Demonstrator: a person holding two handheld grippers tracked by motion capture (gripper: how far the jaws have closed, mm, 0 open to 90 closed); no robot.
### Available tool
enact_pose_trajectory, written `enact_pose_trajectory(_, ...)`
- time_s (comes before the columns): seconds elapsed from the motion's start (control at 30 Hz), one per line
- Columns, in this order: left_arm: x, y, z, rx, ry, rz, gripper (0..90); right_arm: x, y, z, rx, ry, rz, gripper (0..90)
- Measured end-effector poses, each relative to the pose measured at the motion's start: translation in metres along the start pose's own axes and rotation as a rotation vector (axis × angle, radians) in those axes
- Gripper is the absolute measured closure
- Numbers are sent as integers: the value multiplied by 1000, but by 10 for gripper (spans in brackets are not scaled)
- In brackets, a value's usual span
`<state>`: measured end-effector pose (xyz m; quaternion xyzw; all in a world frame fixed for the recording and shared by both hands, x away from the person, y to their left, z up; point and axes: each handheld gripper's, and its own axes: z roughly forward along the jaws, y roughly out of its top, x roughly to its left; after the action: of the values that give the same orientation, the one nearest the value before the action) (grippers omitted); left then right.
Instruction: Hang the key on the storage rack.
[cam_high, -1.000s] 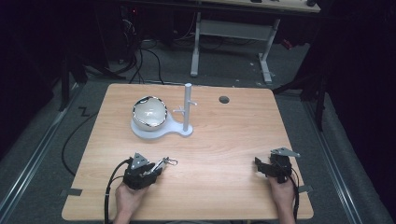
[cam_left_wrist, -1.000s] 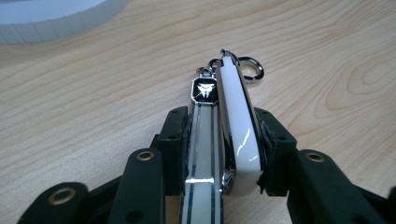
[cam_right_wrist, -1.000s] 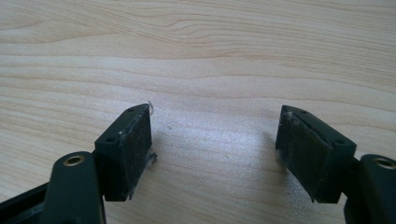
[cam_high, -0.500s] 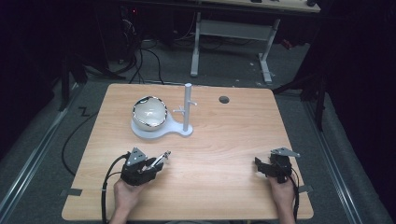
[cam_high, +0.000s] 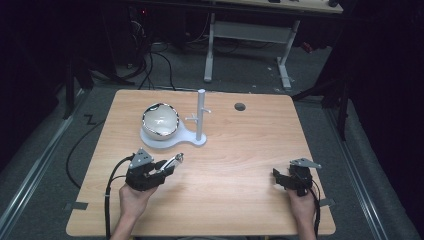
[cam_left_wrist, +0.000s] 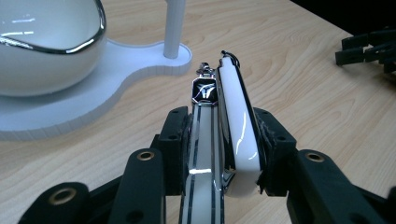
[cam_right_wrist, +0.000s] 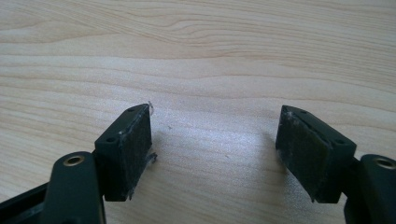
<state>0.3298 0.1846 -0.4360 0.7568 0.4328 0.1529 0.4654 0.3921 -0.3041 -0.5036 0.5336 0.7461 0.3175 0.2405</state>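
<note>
Watch (cam_left_wrist: 236, 135) sits clenched in the left tool (cam_high: 161, 168); carry it level toward the white stand (cam_high: 200, 116), while the right tool (cam_high: 280, 177) rests released on the surface (cam_high: 240, 150).

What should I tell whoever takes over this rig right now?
Left claw: shut on a glossy white key fob with a chrome strap and black emblem, held above the light wooden table, pointing at the white stand with an upright post and pegs.
Right claw: open, empty, low over the table's near right part.
White chrome-rimmed bowl sits on the stand's base.
Done: fob gripped. Left, probably: hang it on a peg.
</note>
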Motion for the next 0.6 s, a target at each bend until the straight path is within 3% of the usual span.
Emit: enact_pose_trajectory(0.6, 9, 40, -11, -59, -9, 7, 608, 0, 0, 0, 0, 1, -1, 271)
